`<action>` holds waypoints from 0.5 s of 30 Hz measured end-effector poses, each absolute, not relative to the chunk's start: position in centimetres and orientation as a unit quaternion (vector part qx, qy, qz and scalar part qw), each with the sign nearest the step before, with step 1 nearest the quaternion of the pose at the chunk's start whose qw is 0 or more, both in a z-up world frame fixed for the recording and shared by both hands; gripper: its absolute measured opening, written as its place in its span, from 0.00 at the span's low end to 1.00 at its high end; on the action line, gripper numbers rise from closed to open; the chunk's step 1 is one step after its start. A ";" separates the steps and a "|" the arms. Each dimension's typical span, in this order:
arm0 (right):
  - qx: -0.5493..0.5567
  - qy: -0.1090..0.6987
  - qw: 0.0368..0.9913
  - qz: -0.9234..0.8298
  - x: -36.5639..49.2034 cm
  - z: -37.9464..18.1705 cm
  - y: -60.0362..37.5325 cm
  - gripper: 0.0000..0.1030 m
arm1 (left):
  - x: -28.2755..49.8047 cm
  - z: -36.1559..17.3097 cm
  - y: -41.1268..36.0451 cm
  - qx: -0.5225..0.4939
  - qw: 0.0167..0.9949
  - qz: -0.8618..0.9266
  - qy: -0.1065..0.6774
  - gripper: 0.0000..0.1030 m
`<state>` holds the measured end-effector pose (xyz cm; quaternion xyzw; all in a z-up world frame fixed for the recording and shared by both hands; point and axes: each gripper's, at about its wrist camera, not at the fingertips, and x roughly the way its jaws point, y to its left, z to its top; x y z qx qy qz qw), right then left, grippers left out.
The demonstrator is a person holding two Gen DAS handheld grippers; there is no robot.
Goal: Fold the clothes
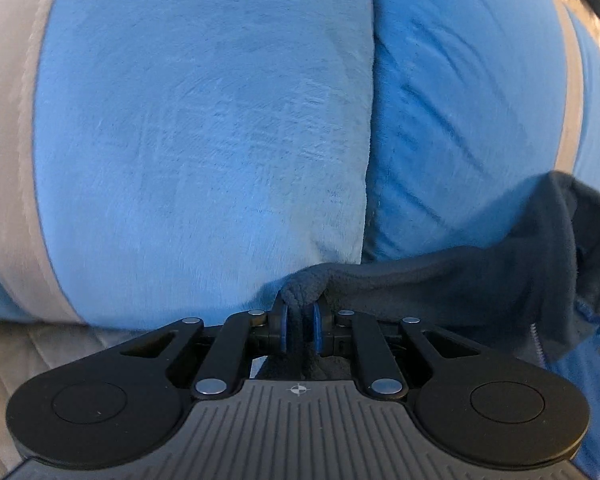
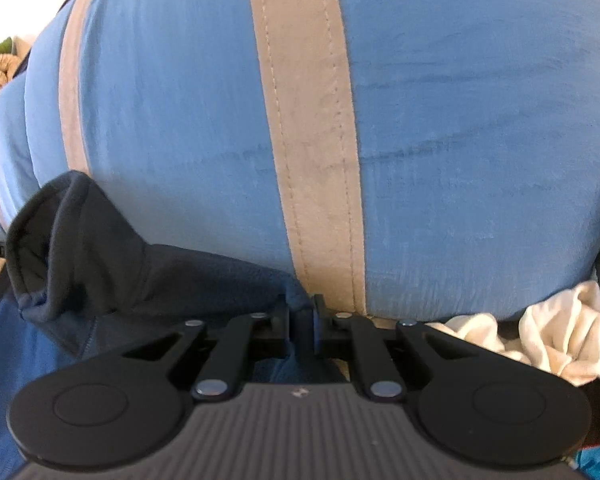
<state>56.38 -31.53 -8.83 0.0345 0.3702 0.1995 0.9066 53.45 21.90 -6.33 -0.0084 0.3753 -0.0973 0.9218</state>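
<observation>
Right now one dark navy fleece garment (image 1: 480,276) is hanging stretched between the two grippers, its napped cloth bunching into a small knot where each tool is biting it. From the left wrist view, the left gripper (image 1: 300,322) is pinching a rolled edge of the fleece, jaws nearly together with only the fabric's thickness between the blue pads; the cloth is running off to the right, where a collar or cuff is curling open beside a bit of zipper. From the right wrist view, the right gripper (image 2: 302,320) is clamping another fold of the same garment just as narrowly, with the fleece trailing away left and showing a lighter blue lining below. Behind the garment, two blue cushions (image 1: 204,128) with grey stripes (image 2: 312,140) are filling both views. One crumpled white cloth (image 2: 540,328) is lying at the right gripper's right side.
</observation>
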 end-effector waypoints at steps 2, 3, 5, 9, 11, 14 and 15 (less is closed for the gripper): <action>0.024 0.367 0.909 0.195 56.5 -9.0 -31.1 0.11 | 53.6 -6.3 21.6 0.004 0.922 -0.095 0.376 0.12; 0.021 0.366 0.910 0.193 56.5 -9.1 -30.9 0.11 | 53.8 -6.3 21.5 0.008 0.922 -0.093 0.377 0.12; 0.017 0.366 0.911 0.190 56.6 -9.2 -30.7 0.11 | 54.2 -6.2 21.1 0.016 0.920 -0.093 0.380 0.12; 0.008 0.364 0.912 0.186 56.7 -9.1 -30.3 0.11 | 54.4 -6.1 21.1 0.025 0.920 -0.092 0.380 0.12; 0.005 0.363 0.913 0.186 56.8 -9.0 -30.2 0.11 | 54.4 -6.2 21.2 0.021 0.921 -0.092 0.378 0.12; 0.003 0.364 0.913 0.183 56.9 -9.1 -29.9 0.11 | 54.5 -6.4 21.3 0.016 0.921 -0.092 0.379 0.15; 0.002 0.366 0.913 0.181 56.9 -9.2 -29.7 0.11 | 54.6 -6.3 21.6 0.009 0.919 -0.093 0.383 0.16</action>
